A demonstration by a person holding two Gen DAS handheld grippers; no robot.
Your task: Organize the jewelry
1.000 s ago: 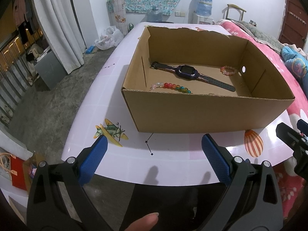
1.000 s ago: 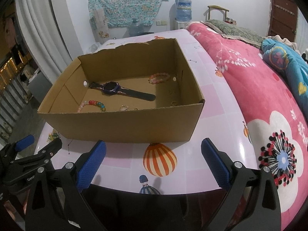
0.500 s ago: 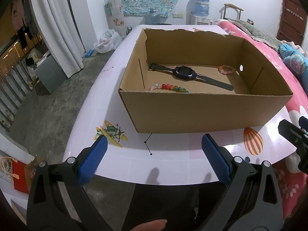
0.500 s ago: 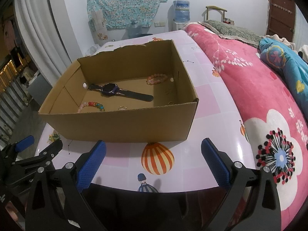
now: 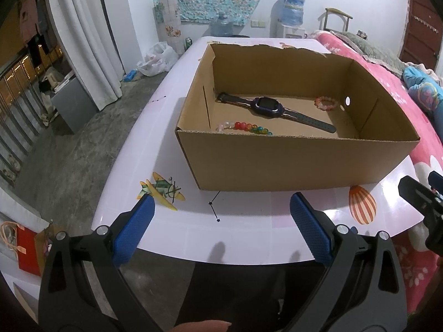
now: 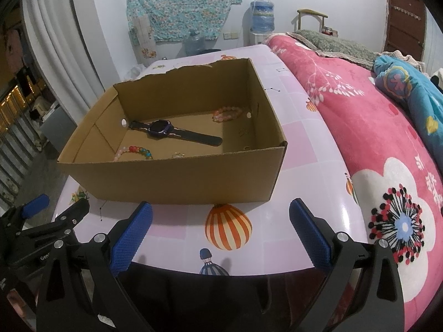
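Both my left hand-held gripper [image 5: 221, 224] and right hand-held gripper [image 6: 220, 225] gape apart, empty. At frame centre, the brown cardboard box [image 5: 290, 163] holds one dark purple watch [image 5: 267, 106] and two beaded bracelets: one multicoloured [image 5: 245, 127], one pink [image 5: 326, 103].

Readable lettering: only one fragment is found, "Gen", printed in white on the black body of the left gripper [image 6: 52, 215], seen at the lower left of the right wrist view; the remainder of the word is cut off.
Cardboard box [image 5: 299, 163]: no print or label is seen on its walls.
Watch [image 5: 267, 106]: the screen is dark, and no digits or brand can be made out.
Table top [image 5: 249, 221]: only pictures are shown, no words.
Water bottle [image 5: 291, 7]: any label is too small and blurred to be read.
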